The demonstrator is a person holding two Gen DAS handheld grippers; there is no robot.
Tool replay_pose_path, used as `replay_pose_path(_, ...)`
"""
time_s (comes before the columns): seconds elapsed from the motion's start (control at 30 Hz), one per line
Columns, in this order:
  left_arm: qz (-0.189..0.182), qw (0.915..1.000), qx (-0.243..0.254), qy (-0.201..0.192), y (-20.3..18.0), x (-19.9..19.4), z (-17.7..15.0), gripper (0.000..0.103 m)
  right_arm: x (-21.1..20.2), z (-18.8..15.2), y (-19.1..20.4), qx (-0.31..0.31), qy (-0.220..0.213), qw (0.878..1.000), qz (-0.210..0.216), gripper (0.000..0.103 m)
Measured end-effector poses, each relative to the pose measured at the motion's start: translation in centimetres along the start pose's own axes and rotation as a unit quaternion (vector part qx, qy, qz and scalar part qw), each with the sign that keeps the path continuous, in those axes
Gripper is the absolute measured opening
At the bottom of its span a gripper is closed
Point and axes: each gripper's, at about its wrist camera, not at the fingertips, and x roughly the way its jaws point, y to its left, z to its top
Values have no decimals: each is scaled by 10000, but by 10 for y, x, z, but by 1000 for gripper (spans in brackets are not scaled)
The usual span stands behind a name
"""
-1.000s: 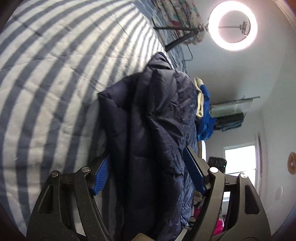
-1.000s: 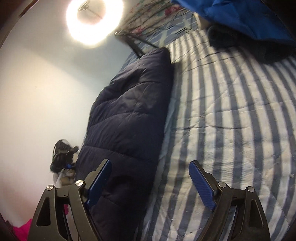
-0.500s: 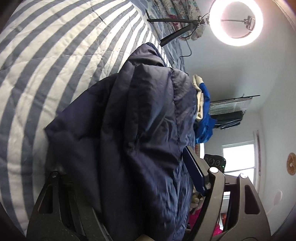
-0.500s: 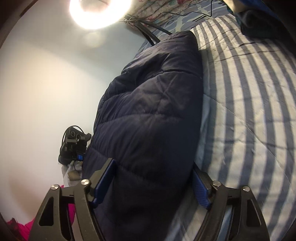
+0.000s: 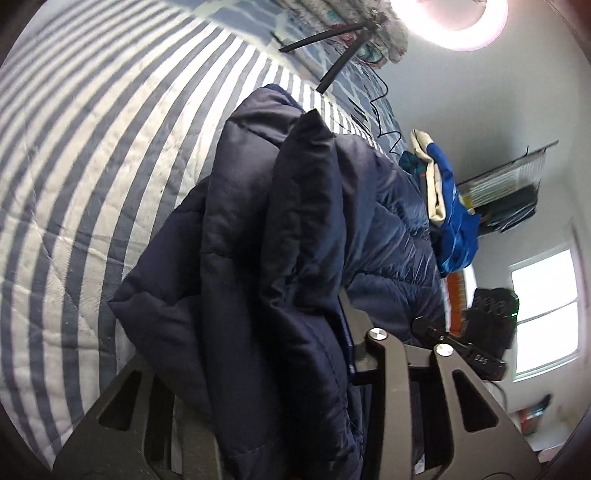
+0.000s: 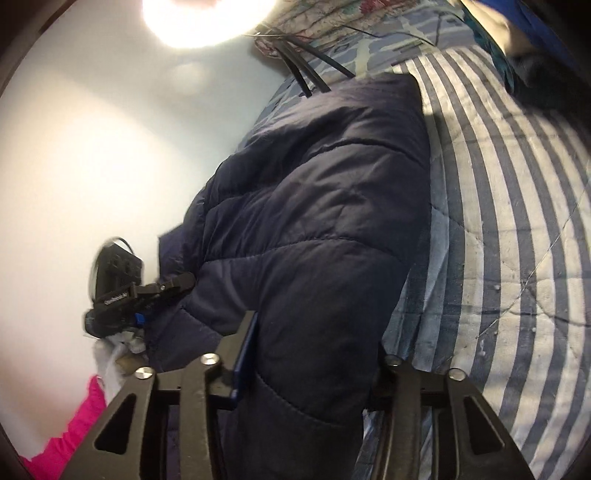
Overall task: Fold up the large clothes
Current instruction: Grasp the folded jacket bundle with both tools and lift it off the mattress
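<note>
A: Now both jaws have just closed. Left gripper (image 5: 295, 354) and right gripper (image 6: 314, 365) each pinch the navy puffer jacket (image 6: 325, 206), bunched right between the fingers.

B: Risk: slick quilted padding slips out; bulk sags onto the striped bedspread (image 5: 92, 147) beside it.

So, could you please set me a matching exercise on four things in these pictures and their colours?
Things:
1. jacket
2. bedspread
3. ring light
4. cloth by the wall

Colours:
a. pink
b. navy
c. glowing white
d. blue and white stripes

Pairs: 1-b, 2-d, 3-c, 4-a
</note>
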Motion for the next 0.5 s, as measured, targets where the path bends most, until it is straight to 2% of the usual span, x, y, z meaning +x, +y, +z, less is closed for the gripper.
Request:
replay_pose_path(0.17,295,9991,297,-120,-27,-3,-6,28,-8,4,38,-371,50,9974,-613,28)
replay_pose_path(0.3,301,9983,487,-137,-40,-16,-21,26,-15,4,76,-775,94,9905,-1132,24)
replay_pose_path(0.5,419,9933,1044,-246,-81,-34,-42,25,-41,-4,108,-1404,40,9705,-1958,21)
